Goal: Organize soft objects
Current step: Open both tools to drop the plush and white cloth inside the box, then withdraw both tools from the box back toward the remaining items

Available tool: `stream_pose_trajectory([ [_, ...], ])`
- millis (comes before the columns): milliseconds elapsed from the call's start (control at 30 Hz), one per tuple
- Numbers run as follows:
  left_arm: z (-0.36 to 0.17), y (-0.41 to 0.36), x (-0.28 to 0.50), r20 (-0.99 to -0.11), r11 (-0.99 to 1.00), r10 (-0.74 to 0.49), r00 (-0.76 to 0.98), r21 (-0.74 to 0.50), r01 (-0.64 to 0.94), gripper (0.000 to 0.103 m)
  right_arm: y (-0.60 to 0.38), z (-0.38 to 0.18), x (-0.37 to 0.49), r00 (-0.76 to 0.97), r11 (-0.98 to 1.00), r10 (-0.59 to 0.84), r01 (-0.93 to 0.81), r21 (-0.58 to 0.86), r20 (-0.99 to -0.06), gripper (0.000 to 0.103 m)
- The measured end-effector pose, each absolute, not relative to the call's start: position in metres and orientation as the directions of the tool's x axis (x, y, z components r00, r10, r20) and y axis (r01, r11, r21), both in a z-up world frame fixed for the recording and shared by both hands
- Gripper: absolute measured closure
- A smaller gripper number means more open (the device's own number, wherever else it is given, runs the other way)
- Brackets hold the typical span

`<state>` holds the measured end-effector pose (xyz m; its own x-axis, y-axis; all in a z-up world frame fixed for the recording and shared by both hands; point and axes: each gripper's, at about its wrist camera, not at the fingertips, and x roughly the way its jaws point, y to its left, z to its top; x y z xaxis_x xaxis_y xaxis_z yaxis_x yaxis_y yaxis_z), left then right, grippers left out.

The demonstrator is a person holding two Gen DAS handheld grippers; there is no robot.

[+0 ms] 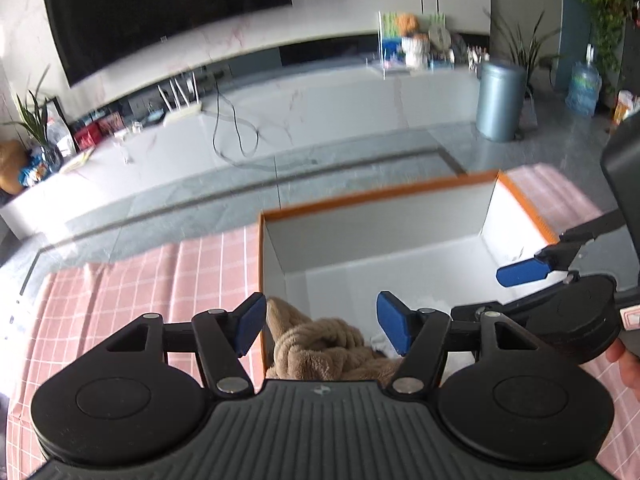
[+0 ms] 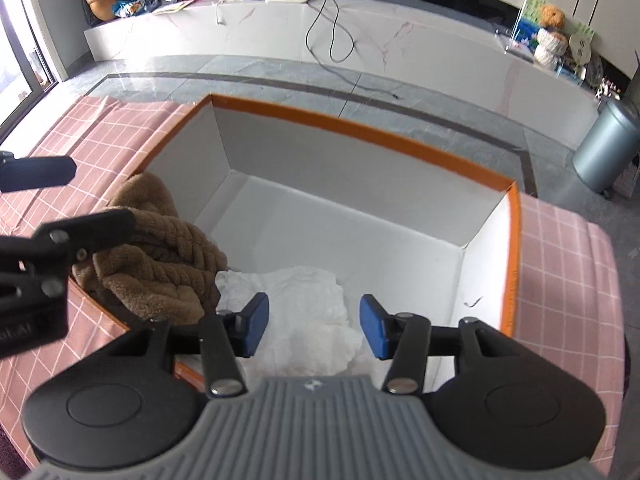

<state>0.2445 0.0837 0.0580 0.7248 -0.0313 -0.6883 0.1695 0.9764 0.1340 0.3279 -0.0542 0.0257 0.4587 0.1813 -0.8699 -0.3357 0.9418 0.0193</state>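
Placement looks like the step in hand: both soft things already lie inside the orange-rimmed box [image 2: 400, 148], which stands on the desk [image 2: 568, 248] under its pink checked cloth. The brown plush blanket [image 2: 160, 256] is bunched in the box's near left corner, with a fold riding up against, perhaps over, the left wall. The white soft cloth [image 2: 304, 312] lies on the box floor beside it, and the two touch where the brown pile slumps onto the white edge.

The left hand-held gripper [image 1: 320, 326] hangs over the brown pile with its blue pads spread apart and nothing between them, so it is released. The right hand-held gripper [image 2: 314, 326] is likewise spread, poised above the white cloth and grasping nothing; whether its pads touch the fabric cannot be told.

My reading is that the dropping-in is done, or nearly so, and what remains is tidying. The far half of the box is bare, while the brown heap crowds the corner. A next move would call for lowering one pair of pads onto the raised fold, pinching a good thickness of plush, and drawing it toward the open floor, keeping clear of the cardboard wall so the box does not shift
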Motion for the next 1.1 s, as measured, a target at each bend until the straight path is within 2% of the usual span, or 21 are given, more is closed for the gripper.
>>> stream_pose_trajectory([
  [100, 0.071, 0.083, 0.230, -0.634, 0.980, -0.039, 0.773, 0.128, 0.154, 0.028, -0.059, 0.042, 0.313, 0.504, 0.942, 0.183, -0.335, 0.003, -0.844, 0.049],
  [200, 0.086, 0.082, 0.212, -0.568, 0.983, -0.071, 0.820, 0.098, 0.153, 0.028, -0.067, 0.061, 0.291, 0.565, 0.946, 0.187, -0.325, -0.008, -0.804, 0.042],
  [367, 0.104, 0.081, 0.181, -0.465, 0.985, -0.108, 0.879, 0.066, 0.157, 0.028, -0.084, 0.085, 0.250, 0.668, 0.955, 0.199, -0.296, -0.011, -0.717, 0.041],
  [533, 0.108, 0.080, 0.150, -0.379, 0.989, -0.115, 0.918, 0.048, 0.143, 0.029, -0.105, 0.099, 0.203, 0.770, 0.972, 0.199, -0.236, 0.020, -0.607, 0.030],
  [633, 0.104, 0.084, 0.134, -0.343, 0.990, -0.124, 0.931, 0.017, 0.138, 0.029, -0.115, 0.100, 0.176, 0.797, 0.975, 0.199, -0.219, 0.034, -0.570, 0.030],
  [800, 0.088, 0.097, 0.113, -0.363, 0.991, -0.130, 0.923, -0.047, 0.122, 0.029, -0.120, 0.087, 0.139, 0.809, 0.982, 0.175, -0.186, 0.039, -0.561, 0.030],
  [967, 0.056, 0.120, 0.101, -0.463, 0.987, -0.126, 0.877, -0.144, 0.066, 0.032, -0.124, 0.062, 0.107, 0.795, 0.980, 0.198, -0.177, 0.093, -0.573, 0.030],
  [1100, 0.025, 0.128, 0.090, -0.546, 0.988, -0.126, 0.828, -0.143, 0.057, 0.039, -0.120, 0.039, 0.090, 0.760, 0.979, 0.199, -0.184, 0.089, -0.618, 0.030],
])
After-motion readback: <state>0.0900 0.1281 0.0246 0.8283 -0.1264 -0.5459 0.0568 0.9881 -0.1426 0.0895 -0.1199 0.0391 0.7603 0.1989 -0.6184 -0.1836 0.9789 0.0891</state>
